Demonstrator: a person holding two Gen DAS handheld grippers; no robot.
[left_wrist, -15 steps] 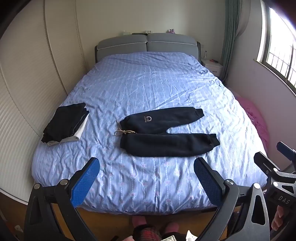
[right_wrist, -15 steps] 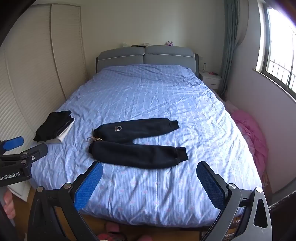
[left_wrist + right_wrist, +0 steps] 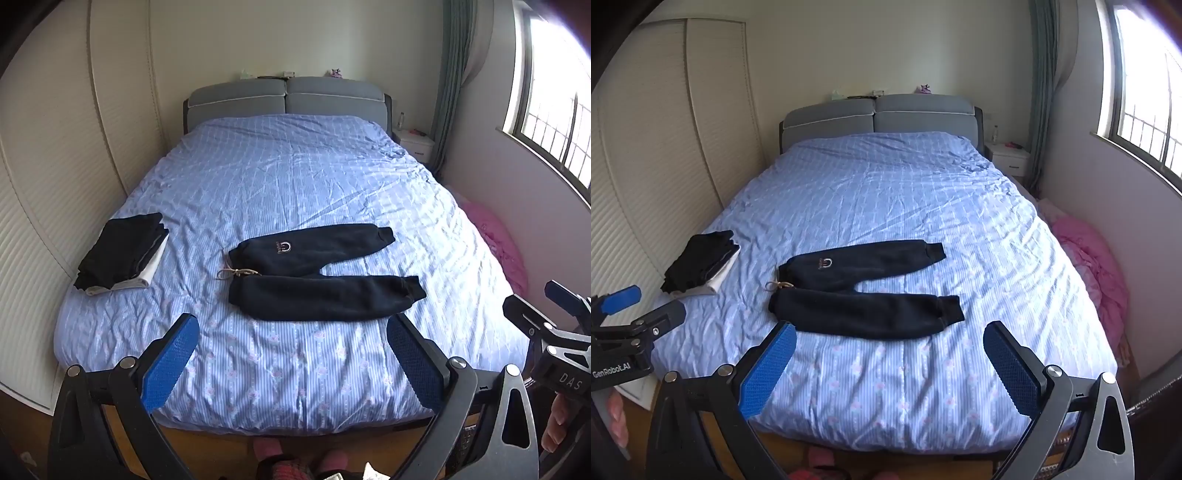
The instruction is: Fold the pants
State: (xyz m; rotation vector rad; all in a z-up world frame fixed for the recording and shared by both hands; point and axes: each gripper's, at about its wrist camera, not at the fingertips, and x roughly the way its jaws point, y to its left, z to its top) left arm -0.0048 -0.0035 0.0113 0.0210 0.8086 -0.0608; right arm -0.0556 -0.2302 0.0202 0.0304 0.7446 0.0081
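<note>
With both my left hand-held gripper (image 3: 291,363) and right hand-held gripper (image 3: 890,363) released, I face the unfolded dark navy fleece pants (image 3: 317,273) on the blue striped bed (image 3: 295,177), needing first a leg grasped.

You face a bed (image 3: 295,192) under a blue striped cover, its grey headboard (image 3: 286,98) against a cream wall. Louvred wardrobe doors (image 3: 55,155) run along your left. Daylight enters the barred window (image 3: 554,125) on your right, beside a green curtain (image 3: 448,81) and white nightstand (image 3: 415,144).
</note>
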